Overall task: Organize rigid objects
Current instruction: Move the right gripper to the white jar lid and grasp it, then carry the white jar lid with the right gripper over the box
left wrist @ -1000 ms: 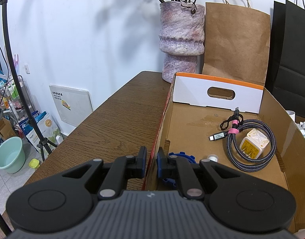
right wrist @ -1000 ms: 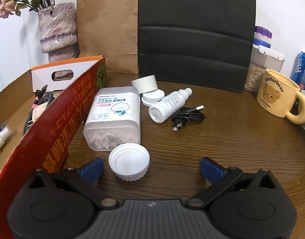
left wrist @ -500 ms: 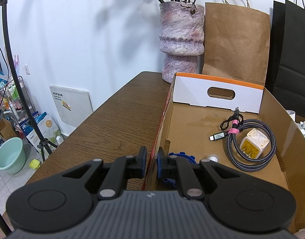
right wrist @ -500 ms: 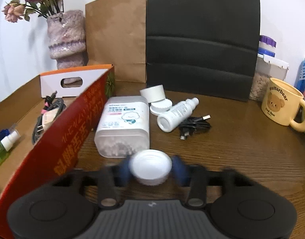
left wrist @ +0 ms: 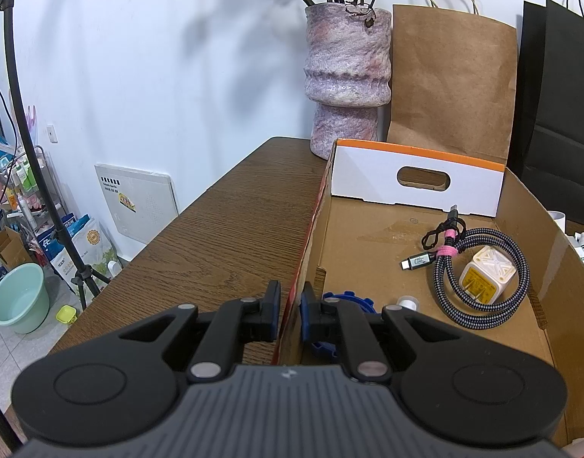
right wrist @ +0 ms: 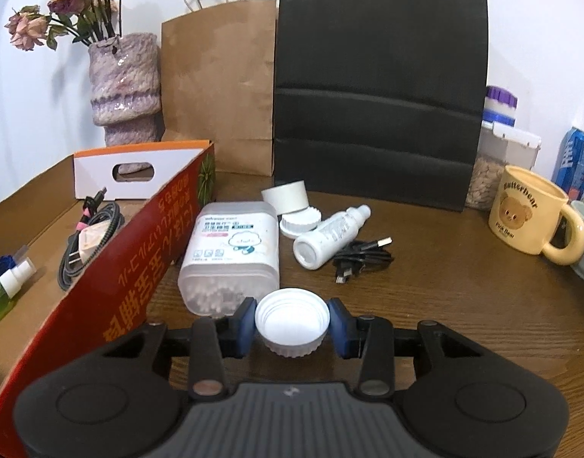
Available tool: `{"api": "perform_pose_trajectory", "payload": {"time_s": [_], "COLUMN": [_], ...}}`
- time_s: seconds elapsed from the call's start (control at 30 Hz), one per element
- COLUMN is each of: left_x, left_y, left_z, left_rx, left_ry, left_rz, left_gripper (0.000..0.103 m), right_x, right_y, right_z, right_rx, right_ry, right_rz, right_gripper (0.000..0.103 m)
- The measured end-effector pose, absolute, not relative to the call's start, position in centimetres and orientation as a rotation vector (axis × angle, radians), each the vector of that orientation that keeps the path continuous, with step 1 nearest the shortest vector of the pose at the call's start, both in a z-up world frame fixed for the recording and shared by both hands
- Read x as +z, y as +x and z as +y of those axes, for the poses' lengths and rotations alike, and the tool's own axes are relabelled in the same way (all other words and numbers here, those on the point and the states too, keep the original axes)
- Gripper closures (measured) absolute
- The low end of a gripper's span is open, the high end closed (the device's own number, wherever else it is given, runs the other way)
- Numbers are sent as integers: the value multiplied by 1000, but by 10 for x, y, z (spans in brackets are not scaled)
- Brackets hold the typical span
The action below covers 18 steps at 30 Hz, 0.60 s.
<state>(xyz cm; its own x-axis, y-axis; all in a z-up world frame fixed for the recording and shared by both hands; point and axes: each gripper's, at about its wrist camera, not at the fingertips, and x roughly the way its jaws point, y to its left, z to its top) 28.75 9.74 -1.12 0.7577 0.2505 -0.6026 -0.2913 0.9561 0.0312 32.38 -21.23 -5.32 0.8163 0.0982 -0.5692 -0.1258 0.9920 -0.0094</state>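
Observation:
My right gripper [right wrist: 292,323] is shut on a white ridged lid [right wrist: 291,315], its blue pads pressing both sides just above the wooden table. Beyond it lie a clear cotton-swab box [right wrist: 230,252], a white bottle [right wrist: 330,236], a black cable [right wrist: 362,257], a white cap [right wrist: 286,196] and another ridged lid [right wrist: 300,221]. My left gripper [left wrist: 290,307] is shut on the left wall of the open cardboard box [left wrist: 311,229]. Inside the box lie a braided cable [left wrist: 482,305], a white charger [left wrist: 486,280], a blue part [left wrist: 349,301] and a spray bottle [right wrist: 13,278].
A stone-look vase [right wrist: 124,87], a brown paper bag [right wrist: 219,95] and a black bag [right wrist: 379,95] stand at the back. A yellow bear mug [right wrist: 528,210], a storage jar [right wrist: 497,160] and a blue can [right wrist: 576,164] stand at the right. The table's left edge [left wrist: 169,229] drops to the floor.
The right gripper's jaws went from wide open to shut on the white lid, which now sits a little higher in view. The left gripper has not moved.

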Motion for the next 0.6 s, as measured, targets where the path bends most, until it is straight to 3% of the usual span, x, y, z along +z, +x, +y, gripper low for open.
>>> {"api": "perform_pose_trajectory", "payload": {"time_s": [0.6], "left_x": [-11], "left_y": [287], "left_z": [97], "left_rx": [296], "left_ry": [-65], "left_rz": [647], "left_gripper": [91], "right_x": [-11], "right_y": [310], "right_z": [-207], "right_rx": [108], "right_ry": [-48], "right_rz": [435], "right_gripper": [64]}}
